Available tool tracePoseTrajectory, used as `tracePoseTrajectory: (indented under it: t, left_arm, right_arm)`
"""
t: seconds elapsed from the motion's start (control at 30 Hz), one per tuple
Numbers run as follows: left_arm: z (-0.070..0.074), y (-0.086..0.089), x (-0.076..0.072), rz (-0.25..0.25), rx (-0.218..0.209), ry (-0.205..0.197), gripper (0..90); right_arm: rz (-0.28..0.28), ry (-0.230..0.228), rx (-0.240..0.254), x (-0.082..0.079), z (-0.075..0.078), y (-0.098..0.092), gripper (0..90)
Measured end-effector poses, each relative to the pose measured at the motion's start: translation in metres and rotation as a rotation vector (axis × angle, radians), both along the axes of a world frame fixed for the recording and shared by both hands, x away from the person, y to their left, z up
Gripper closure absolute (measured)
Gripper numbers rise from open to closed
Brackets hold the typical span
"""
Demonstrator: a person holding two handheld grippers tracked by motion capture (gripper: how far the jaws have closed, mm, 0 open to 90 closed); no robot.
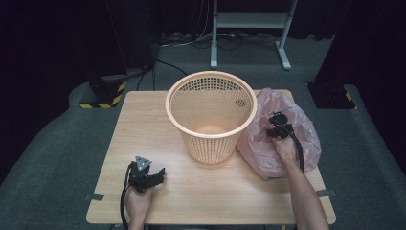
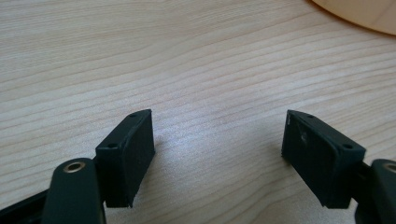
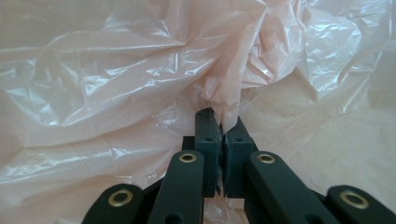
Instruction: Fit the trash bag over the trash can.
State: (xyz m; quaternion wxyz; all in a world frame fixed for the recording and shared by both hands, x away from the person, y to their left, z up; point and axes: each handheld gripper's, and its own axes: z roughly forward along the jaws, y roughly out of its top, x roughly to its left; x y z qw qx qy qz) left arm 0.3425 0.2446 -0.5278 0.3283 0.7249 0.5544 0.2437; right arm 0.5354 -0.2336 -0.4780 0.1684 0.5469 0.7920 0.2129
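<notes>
Crumpled pink plastic bag [image 1: 282,136] lay on the pale wooden table [image 1: 143,124], right of the orange mesh basket [image 1: 210,112]; my right gripper [image 3: 222,128] pinched its film, my left gripper [image 2: 217,144] gaped wide.

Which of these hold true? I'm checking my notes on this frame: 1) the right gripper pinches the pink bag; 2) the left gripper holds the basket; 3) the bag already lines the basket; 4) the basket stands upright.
1) True: the right gripper is shut on a fold of the pink plastic bag.
2) False: the left gripper rests with jaws apart over bare table, holding nothing and apart from the basket.
3) False: the bag lies crumpled on the table beside the basket, at the right in the high view.
4) True: the basket stands upright, opening upward, with nothing in it.
</notes>
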Motion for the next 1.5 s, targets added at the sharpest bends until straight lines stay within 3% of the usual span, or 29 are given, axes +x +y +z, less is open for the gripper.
tracePoseTrajectory:
  t: [0.7,1.5]
  left_arm:
    - [0.0,0.0,0.0,0.0,-0.001,-0.001,25.4]
    - [0.0,0.0,0.0,0.001,-0.003,-0.002,25.3]
  right_arm:
    - [0.033,-0.027,0.028,-0.015,0.034,-0.012,88.0]
    - [0.077,-0.098,0.029,-0.045,0.087,-0.035,88.1]
